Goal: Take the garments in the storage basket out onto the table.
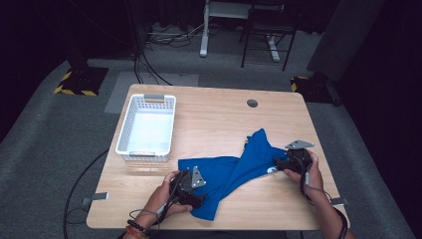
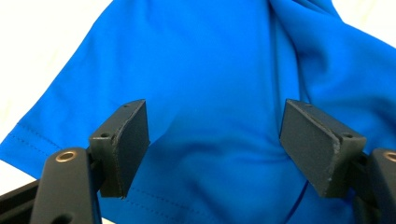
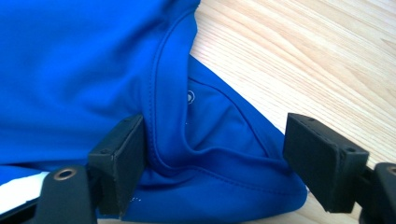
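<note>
A blue T-shirt [image 1: 239, 167] lies rumpled on the wooden table [image 1: 219, 114], stretched from the front middle toward the right. My left gripper [image 1: 195, 191] is at its front-left part, open, with the jaws wide over a sleeve and its stitched hem [image 2: 205, 140]. My right gripper [image 1: 284, 164] is at the shirt's right end, open, straddling the collar [image 3: 205, 154], where a curved neck seam and small white print show. The cloth lies between both pairs of jaws, with neither closed on it.
A white plastic basket [image 1: 147, 127] stands on the table's left half. A round grommet hole [image 1: 252, 103] is near the far edge. Cables trail off the table's front left. Chairs and a desk frame [image 1: 249, 30] stand on the grey floor beyond.
</note>
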The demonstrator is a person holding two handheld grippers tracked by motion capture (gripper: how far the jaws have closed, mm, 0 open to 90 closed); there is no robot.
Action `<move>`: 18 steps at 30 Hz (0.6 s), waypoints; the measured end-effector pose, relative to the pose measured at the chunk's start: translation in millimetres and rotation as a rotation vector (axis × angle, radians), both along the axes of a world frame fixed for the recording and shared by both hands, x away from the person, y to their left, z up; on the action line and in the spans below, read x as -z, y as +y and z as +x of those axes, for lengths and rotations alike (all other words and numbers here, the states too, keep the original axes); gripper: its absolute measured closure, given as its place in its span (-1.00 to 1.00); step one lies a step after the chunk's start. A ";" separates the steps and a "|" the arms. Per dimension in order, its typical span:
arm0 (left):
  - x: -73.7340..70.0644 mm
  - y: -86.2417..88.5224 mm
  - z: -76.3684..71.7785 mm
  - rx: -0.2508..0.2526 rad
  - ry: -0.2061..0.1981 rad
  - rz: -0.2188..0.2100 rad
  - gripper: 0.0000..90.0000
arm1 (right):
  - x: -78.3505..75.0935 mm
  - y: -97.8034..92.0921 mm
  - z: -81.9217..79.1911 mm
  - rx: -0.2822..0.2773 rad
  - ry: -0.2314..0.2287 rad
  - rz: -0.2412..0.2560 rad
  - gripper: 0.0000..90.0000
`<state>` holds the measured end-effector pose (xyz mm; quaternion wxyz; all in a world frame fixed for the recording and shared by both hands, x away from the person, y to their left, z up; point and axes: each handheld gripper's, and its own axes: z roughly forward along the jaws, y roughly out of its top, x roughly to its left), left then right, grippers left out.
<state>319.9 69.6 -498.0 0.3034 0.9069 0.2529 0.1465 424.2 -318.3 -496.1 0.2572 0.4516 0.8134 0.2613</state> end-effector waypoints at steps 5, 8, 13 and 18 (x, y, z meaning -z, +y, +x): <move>0.8 -6.8 -4.4 0.023 0.007 -0.011 -0.47 | -0.1 -5.7 3.1 0.027 -0.005 -0.008 -0.51; 2.0 -12.5 -7.3 0.032 0.018 -0.028 -0.46 | 0.6 -7.7 4.2 0.039 -0.024 -0.020 -0.53; 1.1 -22.6 -12.7 0.045 -0.002 -0.010 -0.47 | 1.4 -9.1 4.2 0.029 -0.053 -0.031 -0.49; -3.2 -19.4 -13.7 0.024 -0.041 0.006 -0.50 | -8.8 -6.0 -8.5 -0.024 -0.093 0.035 -0.35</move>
